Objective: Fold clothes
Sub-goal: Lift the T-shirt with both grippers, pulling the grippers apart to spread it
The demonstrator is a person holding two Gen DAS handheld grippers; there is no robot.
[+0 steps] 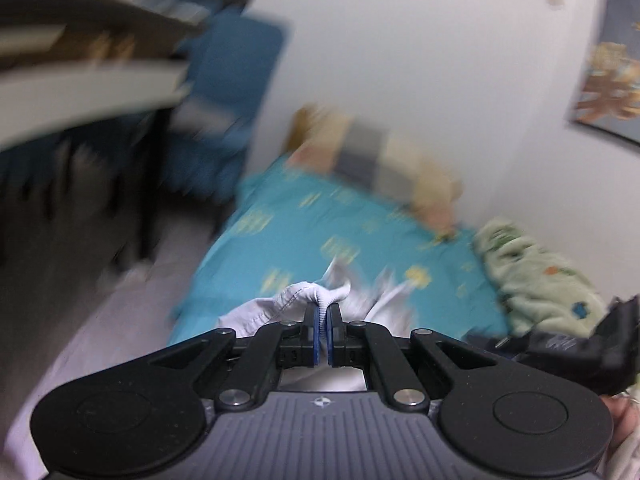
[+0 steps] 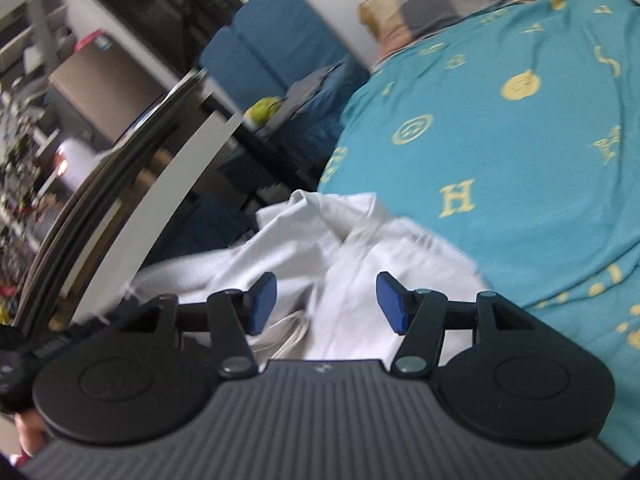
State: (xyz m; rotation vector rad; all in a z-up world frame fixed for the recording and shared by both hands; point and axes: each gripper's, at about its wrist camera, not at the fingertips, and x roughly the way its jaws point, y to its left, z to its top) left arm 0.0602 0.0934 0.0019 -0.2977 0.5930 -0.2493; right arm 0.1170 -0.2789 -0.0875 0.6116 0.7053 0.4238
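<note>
A white garment [image 1: 288, 300] is bunched at the near edge of a bed with a teal sheet [image 1: 320, 232]. My left gripper [image 1: 323, 312] is shut on a seamed fold of that garment and holds it up above the bed; this view is motion-blurred. In the right wrist view the same white garment [image 2: 320, 248] lies crumpled on the teal sheet [image 2: 500, 140], hanging partly over the bed's left edge. My right gripper [image 2: 326, 300] hovers just over the cloth, open, its blue pads [image 2: 262, 304] wide apart and holding nothing.
A checked pillow [image 1: 384, 156] lies at the head of the bed by the white wall. A pale green blanket [image 1: 536, 280] sits at the right. A blue chair [image 2: 272, 52] and a desk [image 2: 140, 184] stand left of the bed. A hand shows at the lower right [image 1: 624, 416].
</note>
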